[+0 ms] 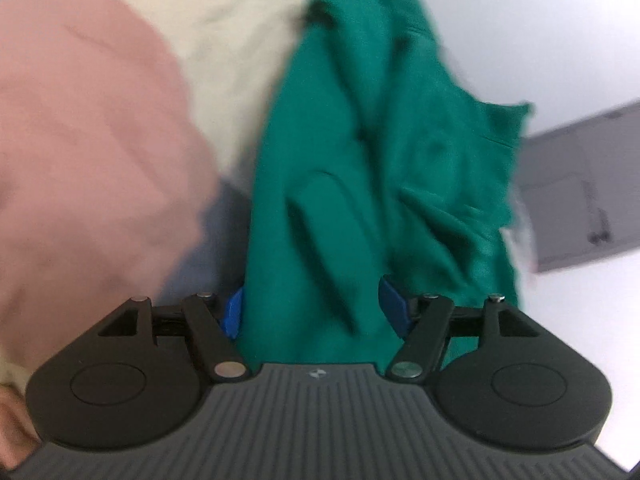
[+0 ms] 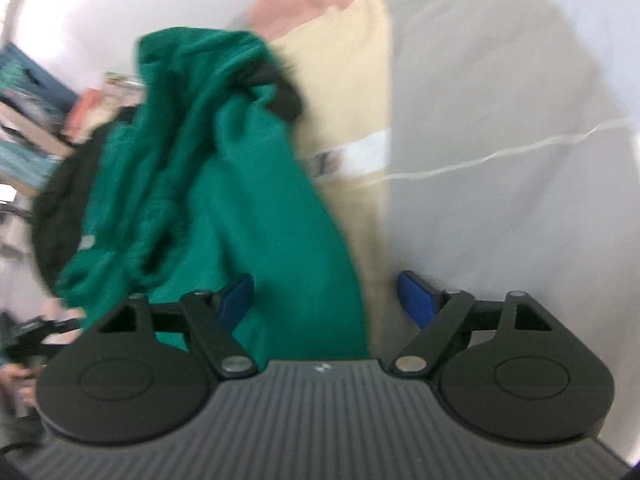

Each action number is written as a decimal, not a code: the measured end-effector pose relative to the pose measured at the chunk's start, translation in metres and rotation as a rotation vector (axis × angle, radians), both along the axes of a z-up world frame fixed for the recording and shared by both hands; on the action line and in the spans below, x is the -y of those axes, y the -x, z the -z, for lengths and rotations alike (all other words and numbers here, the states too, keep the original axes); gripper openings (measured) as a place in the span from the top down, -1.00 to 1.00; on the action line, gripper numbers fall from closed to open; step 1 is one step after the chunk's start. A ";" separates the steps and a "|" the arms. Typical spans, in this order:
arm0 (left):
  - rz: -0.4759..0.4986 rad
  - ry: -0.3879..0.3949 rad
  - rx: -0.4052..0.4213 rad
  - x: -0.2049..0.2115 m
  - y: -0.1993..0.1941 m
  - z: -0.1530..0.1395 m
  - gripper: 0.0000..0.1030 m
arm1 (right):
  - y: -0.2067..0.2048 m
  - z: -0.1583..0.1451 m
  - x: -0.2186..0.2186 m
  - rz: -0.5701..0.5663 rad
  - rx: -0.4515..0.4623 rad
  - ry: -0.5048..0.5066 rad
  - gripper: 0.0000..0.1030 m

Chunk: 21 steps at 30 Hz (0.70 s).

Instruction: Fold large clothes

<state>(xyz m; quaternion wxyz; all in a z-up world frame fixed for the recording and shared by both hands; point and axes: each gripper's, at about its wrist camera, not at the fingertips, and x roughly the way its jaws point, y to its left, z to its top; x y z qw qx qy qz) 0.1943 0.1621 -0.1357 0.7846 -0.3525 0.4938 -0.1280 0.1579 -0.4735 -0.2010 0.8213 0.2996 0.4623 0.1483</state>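
The green garment (image 1: 360,184) is a thick, fleecy piece, deep teal-green, crumpled and bunched into long folds rather than spread flat. Seen from the left gripper (image 1: 316,308), it hangs or lies straight ahead, its lower edge filling the gap between the blue pads, though the blur hides whether either pad touches it. From the right gripper (image 2: 326,300), the same green cloth (image 2: 224,184) sits ahead and to the left, one flap reaching down between the pads, nearer the left one. A dark lining or collar shows at its upper fold. Beside it lie a cream garment (image 1: 232,52) and a pink garment (image 1: 88,140), both rumpled.
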 end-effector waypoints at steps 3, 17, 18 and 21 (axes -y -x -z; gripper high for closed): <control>0.003 0.036 0.089 0.005 0.012 -0.008 -0.38 | 0.006 -0.004 -0.009 -0.098 0.051 -0.126 -0.59; 0.096 0.041 0.122 0.033 0.018 -0.012 -0.40 | -0.011 -0.007 -0.055 -0.264 0.083 -0.097 -0.59; 0.099 0.039 0.121 0.034 0.019 -0.012 -0.40 | -0.010 -0.009 -0.055 -0.277 0.106 -0.120 -0.59; 0.081 -0.014 0.019 0.034 0.014 0.003 -0.40 | -0.014 -0.006 -0.062 -0.292 0.098 -0.100 -0.57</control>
